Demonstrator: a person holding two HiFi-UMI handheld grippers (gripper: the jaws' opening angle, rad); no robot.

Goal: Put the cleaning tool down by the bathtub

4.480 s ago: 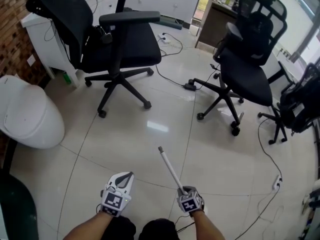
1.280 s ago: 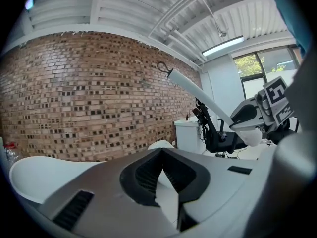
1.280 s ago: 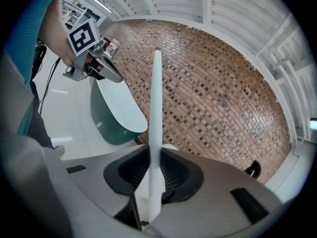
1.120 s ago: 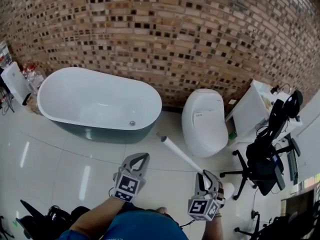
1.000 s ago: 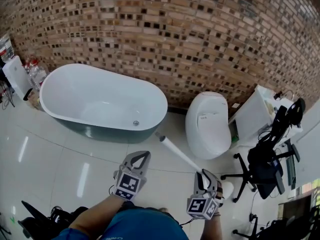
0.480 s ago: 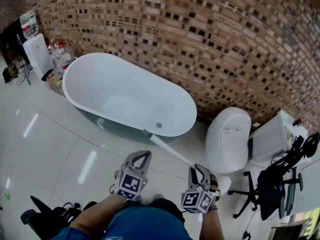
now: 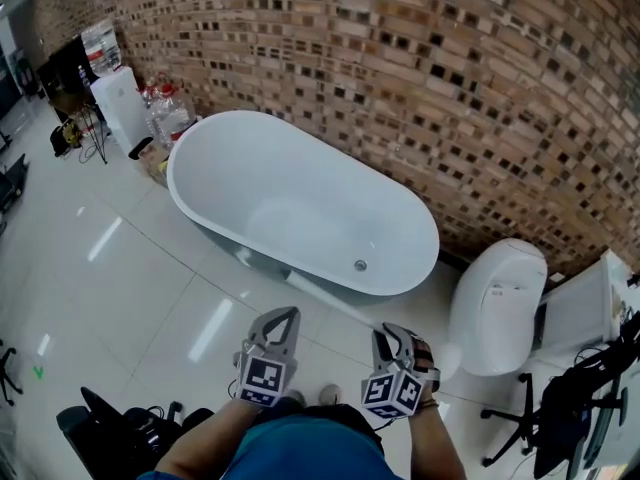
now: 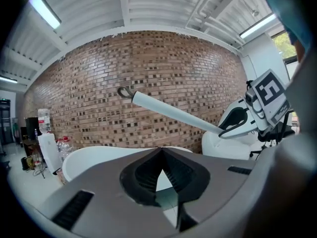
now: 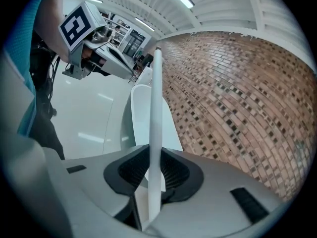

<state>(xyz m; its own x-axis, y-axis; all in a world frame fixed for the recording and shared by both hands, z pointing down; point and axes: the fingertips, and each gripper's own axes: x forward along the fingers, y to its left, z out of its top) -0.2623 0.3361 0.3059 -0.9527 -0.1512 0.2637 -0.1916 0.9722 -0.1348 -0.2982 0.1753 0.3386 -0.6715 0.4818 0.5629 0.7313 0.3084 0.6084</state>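
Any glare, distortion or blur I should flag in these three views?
Head view: the fisheye lens bows the brick wall, and light streaks glare on the glossy floor. Left gripper view: black vignetted corners and a bright ceiling strip light. Right gripper view: the wall curves strongly, but the cleaning tool is sharp.

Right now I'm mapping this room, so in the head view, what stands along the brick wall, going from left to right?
white standing appliance → water bottles → bathtub → toilet → white cabinet

Brick wall (image 7: 450, 78), glossy white floor (image 7: 120, 278), toilet (image 7: 495, 303)
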